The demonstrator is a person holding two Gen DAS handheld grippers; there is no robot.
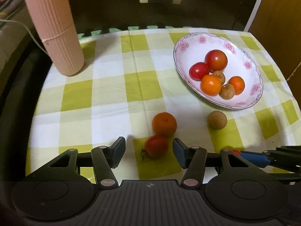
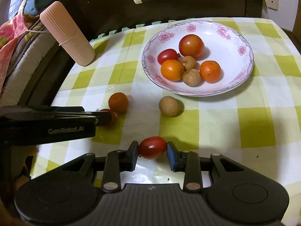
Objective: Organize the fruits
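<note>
The flowered plate [image 2: 244, 64] on the checked tablecloth [image 2: 263, 124] serves as landmark; it holds two tomatoes, two oranges and two brown longans. In front of the plate, nearer the cameras, the right gripper [image 2: 152, 153] pinches a small red tomato [image 2: 152, 147] between its two pads. To the left of that, the left gripper [image 1: 149, 151] stands spread around another small tomato [image 1: 156, 146] lying on the table, pads clear of it on both sides. A loose orange [image 1: 164, 124] touches that tomato on the plate's side, and a loose longan [image 1: 217, 120] sits just before the plate's near rim. Far left of the plate stands a ribbed pink container [image 1: 54, 30].
</note>
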